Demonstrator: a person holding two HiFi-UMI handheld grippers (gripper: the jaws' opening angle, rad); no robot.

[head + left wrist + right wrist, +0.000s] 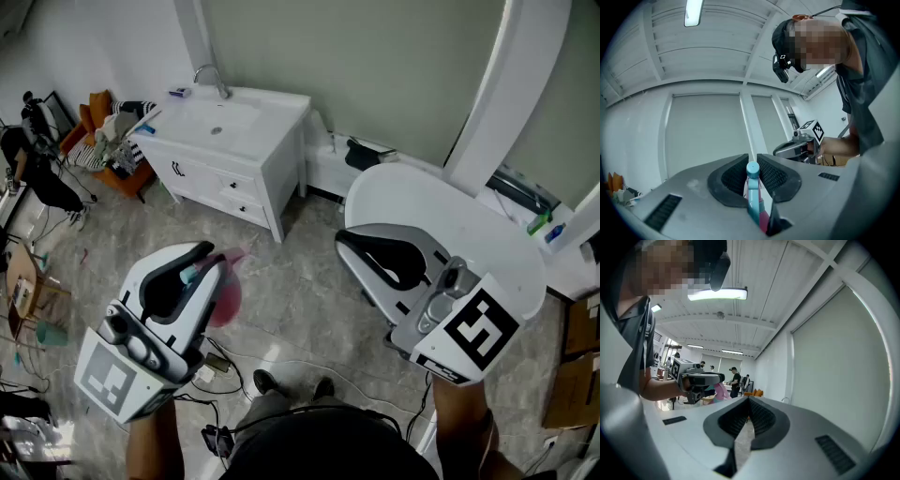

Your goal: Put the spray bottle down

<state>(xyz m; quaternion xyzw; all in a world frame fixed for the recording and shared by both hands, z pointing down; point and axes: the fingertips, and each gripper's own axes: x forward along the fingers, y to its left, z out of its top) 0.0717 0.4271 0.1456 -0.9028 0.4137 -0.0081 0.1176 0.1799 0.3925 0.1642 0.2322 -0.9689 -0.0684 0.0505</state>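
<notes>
The spray bottle (pixel 225 292) has a pink body and a teal head. My left gripper (pixel 211 255) is shut on it at the neck and holds it in the air over the grey floor at the lower left. In the left gripper view the teal head (pixel 752 187) stands pinched between the ribbed pads, with the pink body below. My right gripper (pixel 349 239) hovers at the right, shut, with nothing between its jaws. In the right gripper view the jaw tips (pixel 749 417) meet, and the left gripper (pixel 696 380) with the pink bottle (pixel 723 392) shows at the left.
A white vanity (pixel 234 159) with a sink and faucet stands ahead by the wall. A white tub (pixel 469 225) lies under and behind the right gripper. Cables (pixel 281 366) trail on the floor near the person's shoes (pixel 267 382). Clutter (pixel 112 141) fills the far left.
</notes>
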